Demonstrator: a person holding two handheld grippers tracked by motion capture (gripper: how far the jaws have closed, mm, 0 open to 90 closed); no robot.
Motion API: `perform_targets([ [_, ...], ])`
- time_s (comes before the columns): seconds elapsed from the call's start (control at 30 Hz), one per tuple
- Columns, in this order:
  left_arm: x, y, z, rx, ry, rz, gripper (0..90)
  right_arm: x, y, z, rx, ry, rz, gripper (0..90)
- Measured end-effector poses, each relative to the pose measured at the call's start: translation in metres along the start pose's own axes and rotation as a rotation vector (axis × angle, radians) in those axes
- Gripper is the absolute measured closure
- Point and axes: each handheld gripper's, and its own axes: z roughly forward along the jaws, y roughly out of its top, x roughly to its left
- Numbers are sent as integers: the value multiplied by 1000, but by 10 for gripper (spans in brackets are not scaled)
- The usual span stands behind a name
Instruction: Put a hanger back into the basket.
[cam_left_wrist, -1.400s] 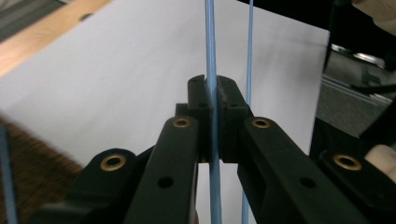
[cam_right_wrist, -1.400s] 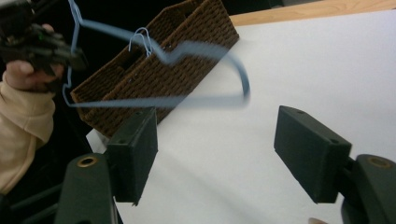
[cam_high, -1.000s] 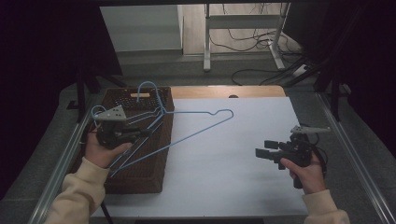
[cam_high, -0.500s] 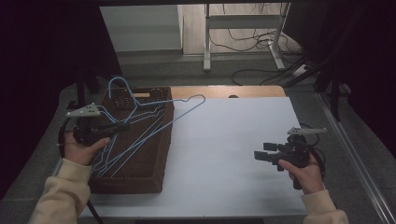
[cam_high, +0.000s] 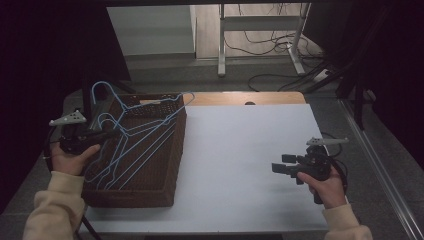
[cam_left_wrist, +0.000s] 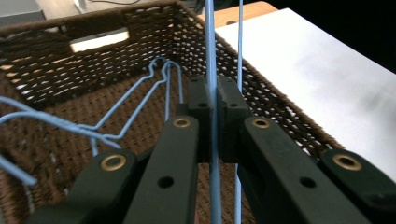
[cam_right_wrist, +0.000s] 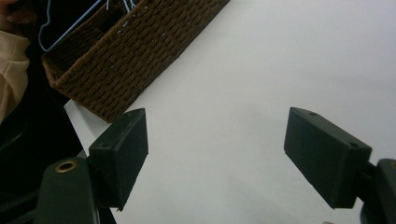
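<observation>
Surface: a white tabletop (cam_high: 240, 165) is seen across the centre of the high view, with a wooden edge strip at its far end. Room: dark surroundings at left and right; a grey floor with black cables and a metal stand is seen at the upper centre of the frame.

Container: a brown wicker basket (cam_high: 165, 165) is set on the left part of the tabletop, its long side running from lower frame to upper frame.

Item held: a light blue wire hanger (cam_high: 150, 131) is pinched by the left claw (cam_high: 107, 134), whose jaws are pressed together on one wire. The hanger is held over the basket, left of centre; its long axis is laid diagonally, from the lower left toward the upper right. Further blue hangers (cam_left_wrist: 140, 93) are seen lying inside the basket.

Right claw (cam_high: 278, 166): held above the bare tabletop at the lower right, pointed toward the left of the frame, jaws spread wide, nothing between them.
</observation>
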Motion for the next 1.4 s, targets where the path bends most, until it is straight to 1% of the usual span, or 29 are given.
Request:
perform_targets([
  [0.23, 12, -5, -2, -5, 32, -28, 867, -1, -1, 0, 3, 1, -1, 217],
  [0.4, 18, -8, -1, -4, 45, -45, 867, -1, -1, -1, 4, 1, 0, 217],
  [0.6, 24, -13, 3, 8, 66, -67, 867, -2, -2, -1, 9, 2, 3, 217],
  [0.9, 30, -21, 6, 28, 81, -86, 867, -2, -3, 0, 16, 0, 3, 218],
  [0.97, 31, -23, 8, 38, 81, -93, 867, -2, -3, 0, 19, 1, 3, 219],
  [1.13, 30, -27, 18, 75, 70, -88, 867, -3, -3, 1, 17, 1, -1, 220],
  [1.23, 28, -29, 23, 83, 60, -87, 867, -3, -3, 1, 18, 2, 1, 221],
  [1.3, 28, -30, 24, 83, 47, -98, 866, -3, -3, 1, 18, 2, 0, 221],
  [1.33, 28, -31, 25, 92, 37, -103, 866, -3, -3, 1, 18, 2, 1, 221],
  [1.4, 29, -33, 30, 130, 23, -106, 855, -3, -3, 1, 19, 4, 3, 221],
])
